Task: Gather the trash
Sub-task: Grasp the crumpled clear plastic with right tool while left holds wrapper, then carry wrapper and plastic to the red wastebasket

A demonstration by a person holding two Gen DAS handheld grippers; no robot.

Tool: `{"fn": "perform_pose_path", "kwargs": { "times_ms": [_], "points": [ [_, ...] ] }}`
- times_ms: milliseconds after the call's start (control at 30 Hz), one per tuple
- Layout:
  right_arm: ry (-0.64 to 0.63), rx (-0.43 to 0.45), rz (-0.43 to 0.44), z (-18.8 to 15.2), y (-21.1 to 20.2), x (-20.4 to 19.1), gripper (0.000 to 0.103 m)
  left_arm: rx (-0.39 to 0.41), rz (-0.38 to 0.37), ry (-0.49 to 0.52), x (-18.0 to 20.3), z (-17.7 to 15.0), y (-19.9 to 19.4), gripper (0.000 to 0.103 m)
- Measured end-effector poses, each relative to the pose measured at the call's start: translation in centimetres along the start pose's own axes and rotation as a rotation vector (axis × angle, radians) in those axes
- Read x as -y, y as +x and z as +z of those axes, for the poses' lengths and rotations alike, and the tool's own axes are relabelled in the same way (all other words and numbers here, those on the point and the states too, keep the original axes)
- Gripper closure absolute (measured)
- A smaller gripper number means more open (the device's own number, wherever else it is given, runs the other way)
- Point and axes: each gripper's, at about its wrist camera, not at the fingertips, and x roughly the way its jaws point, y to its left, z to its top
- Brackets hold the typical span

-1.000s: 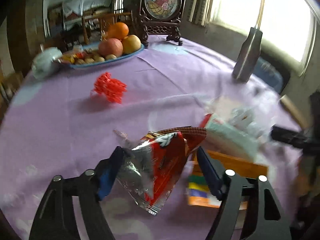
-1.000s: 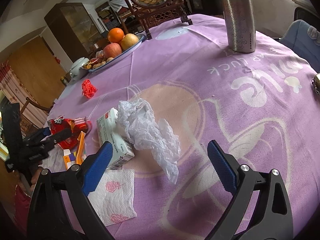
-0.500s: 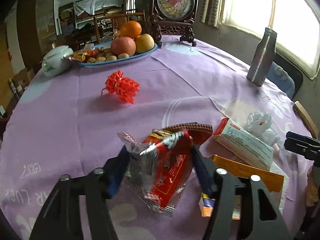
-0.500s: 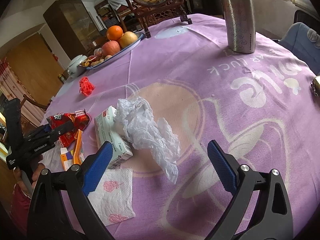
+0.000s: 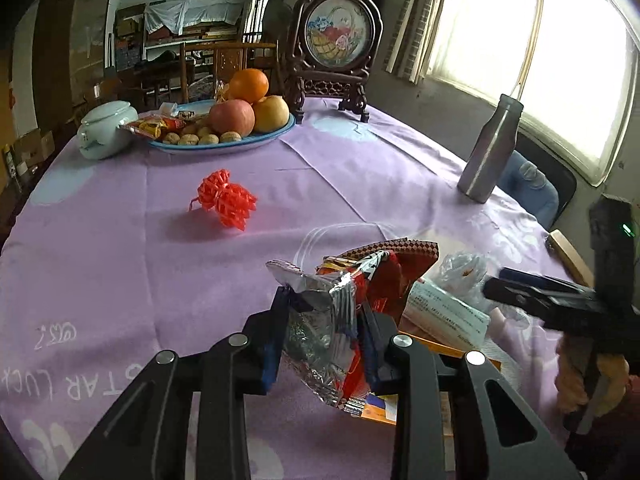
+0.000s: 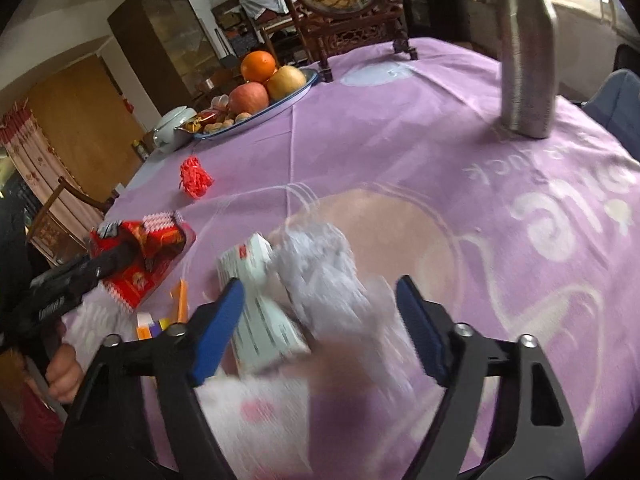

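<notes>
Left jaws clamped on snack wrapper point(image 5: 340, 320); right jaws apart over crumpled plastic point(image 6: 320, 276)

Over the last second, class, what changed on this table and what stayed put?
The left gripper closed its open jaws onto the red snack wrapper. The right gripper, open throughout, moved in toward the crumpled white plastic. The tissue box, red ornament, fruit plate and steel bottle stayed put.

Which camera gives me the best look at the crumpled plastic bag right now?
Right wrist: the crumpled plastic bag lies between the open right tool's fingers, though motion-blurred. Left wrist shows only a corner behind the snack wrapper.
</notes>
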Motion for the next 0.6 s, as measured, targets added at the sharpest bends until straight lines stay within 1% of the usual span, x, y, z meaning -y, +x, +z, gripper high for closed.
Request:
{"fn": "perform_pose_path", "kwargs": {
  "times_ms": [67,167,200,233,267,300,367,467,600],
  "points": [
    [0.016,-0.014,-0.005,0.7,0.9,-0.1,0.036,0.009,-0.001,0.005,0.1,0.0,-0.3,0.07],
    [0.016,-0.042,-0.025,1.0,2.2,-0.3,0.052,0.016,-0.009,0.005,0.2,0.0,-0.7,0.07],
    [0.014,-0.055,-0.033,0.8,2.6,-0.3,0.067,0.016,-0.015,0.003,0.1,0.0,-0.7,0.07],
    [0.018,-0.061,-0.034,0.6,2.7,-0.2,0.08,0.017,-0.018,0.002,0.0,0.0,-0.8,0.07],
    [0.024,-0.058,-0.026,0.4,2.6,-0.1,0.081,0.019,-0.024,0.0,0.0,0.0,-0.9,0.07],
    [0.039,-0.035,-0.015,0.1,2.0,0.2,0.083,0.021,-0.028,-0.001,0.1,0.0,-1.0,0.07],
    [0.048,0.016,-0.018,-0.2,0.2,0.3,0.084,0.03,-0.036,0.001,0.2,0.0,-1.3,0.07],
    [0.051,0.094,-0.012,-0.8,-3.3,0.3,0.084,0.042,-0.056,0.009,0.7,-0.1,-1.9,0.07],
    [0.058,0.195,-0.006,-2.2,-9.0,0.7,0.084,0.051,-0.091,0.028,1.8,-0.5,-2.7,0.07]
  ]
}}
